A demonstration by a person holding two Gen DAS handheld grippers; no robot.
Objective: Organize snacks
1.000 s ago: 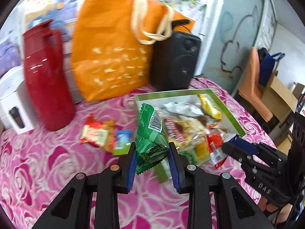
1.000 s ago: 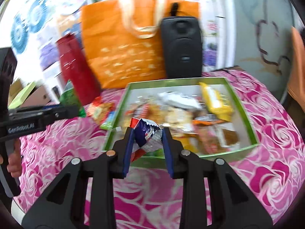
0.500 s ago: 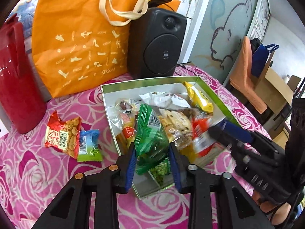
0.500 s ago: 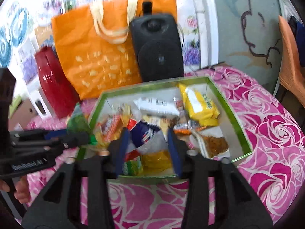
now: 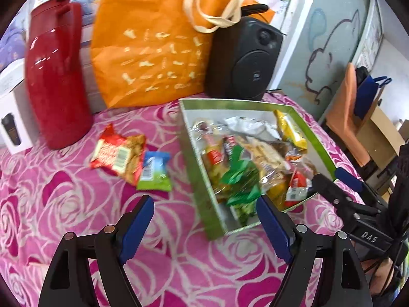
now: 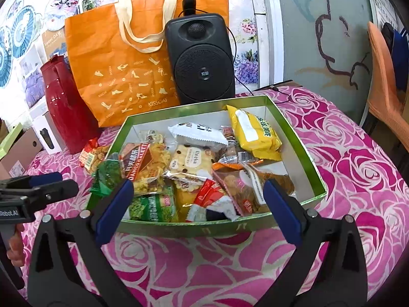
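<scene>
Both tools released, left tool and right tool empty near box. Next: grab red packet off tabletop.

1. The orange bag is blurry in the left wrist view, so its little pictures cannot be made out.
2. The red jug is partly hidden behind the orange bag in the right wrist view.
3. The red snack pack, left of the green box, is half hidden behind the box wall.
4. The snacks at the bottom of the green box are covered by the ones on top.
5. The white carton, left of the red jug, is cut off by the picture's edge.
</scene>
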